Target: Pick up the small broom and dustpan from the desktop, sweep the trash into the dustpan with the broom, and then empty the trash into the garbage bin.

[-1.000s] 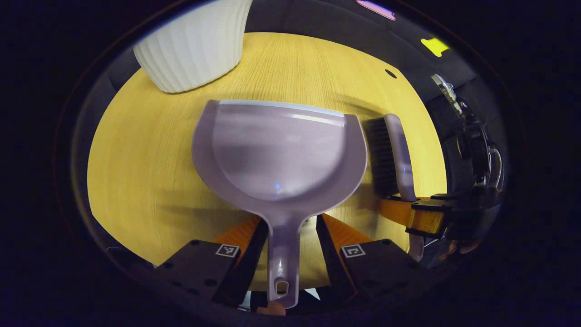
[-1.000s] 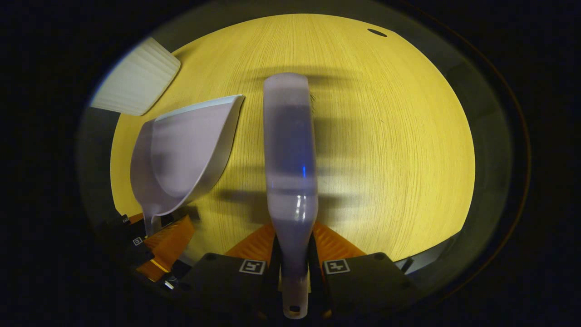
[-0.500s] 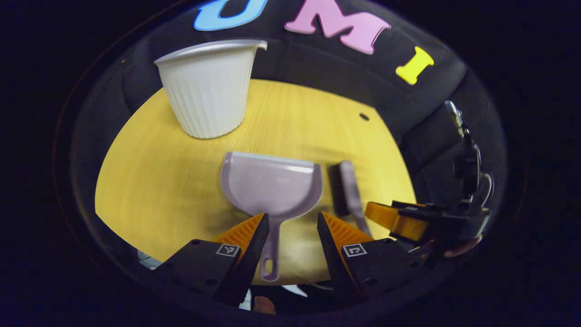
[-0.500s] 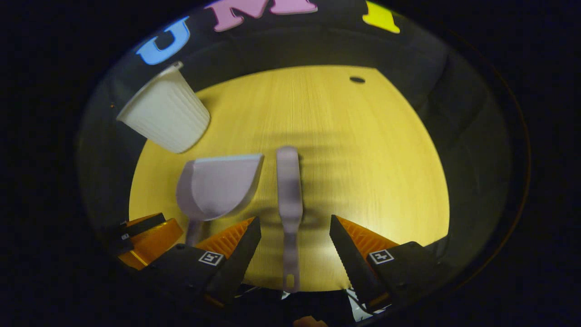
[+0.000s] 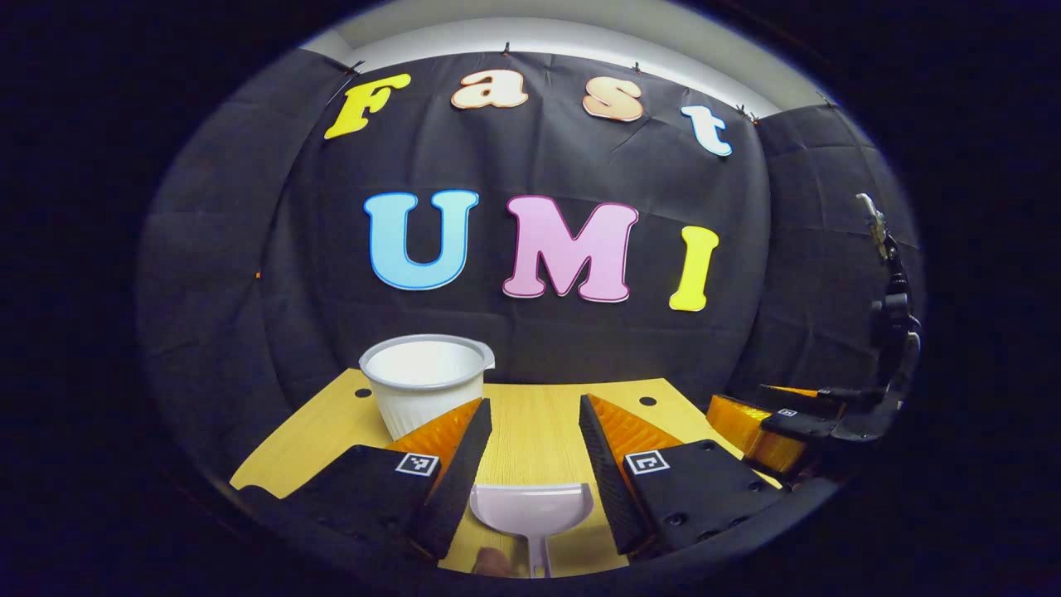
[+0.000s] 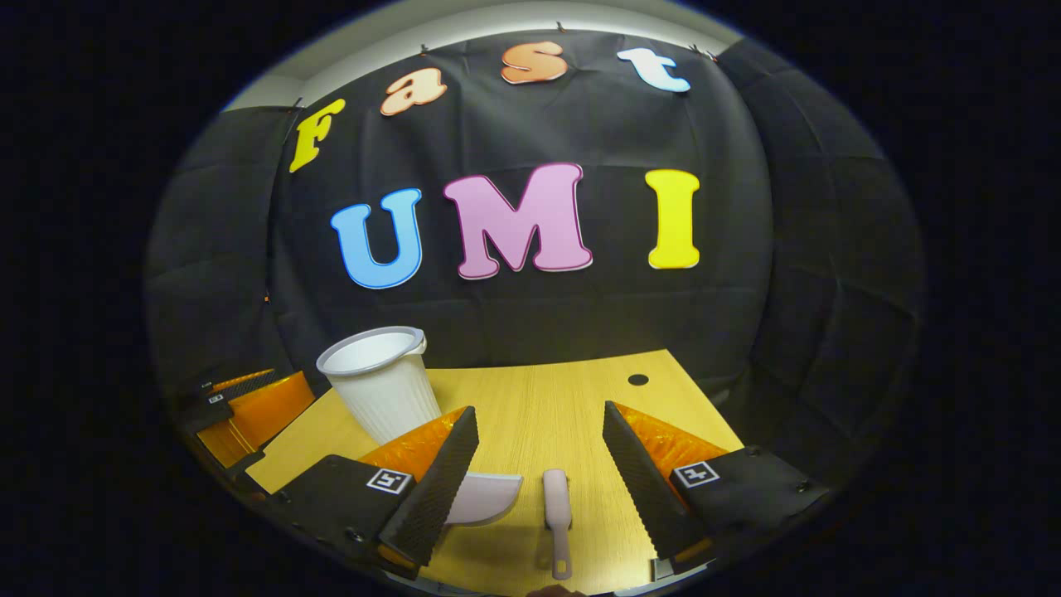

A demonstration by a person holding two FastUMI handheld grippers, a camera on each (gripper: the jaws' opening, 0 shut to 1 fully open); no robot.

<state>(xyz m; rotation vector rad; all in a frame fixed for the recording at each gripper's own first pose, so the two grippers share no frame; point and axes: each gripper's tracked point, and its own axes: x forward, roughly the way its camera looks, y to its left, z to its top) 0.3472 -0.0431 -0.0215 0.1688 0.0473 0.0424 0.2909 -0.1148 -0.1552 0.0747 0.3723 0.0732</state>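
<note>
A pale lilac dustpan (image 5: 533, 507) lies flat on the wooden desk, handle toward me. My left gripper (image 5: 535, 431) hangs above it, open and holding nothing. In the right gripper view the small lilac broom (image 6: 557, 512) lies on the desk beside the dustpan (image 6: 485, 498). My right gripper (image 6: 540, 439) is raised over the broom, open and empty. A white ribbed garbage bin (image 5: 423, 381) stands upright at the back left of the desk; the bin (image 6: 379, 381) has its mouth open upward. The right gripper (image 5: 787, 419) also appears at the right edge of the left gripper view.
The wooden desk (image 6: 564, 398) runs back to the black cloth wall and has a small dark hole (image 6: 637, 379) near its far right corner. The left gripper (image 6: 249, 410) shows at the far left of the right gripper view.
Both grippers have let go and pulled up and back from the desk. The dustpan and broom, gripped one second ago, now lie free on the desk. The views have tilted up to the wall.
</note>
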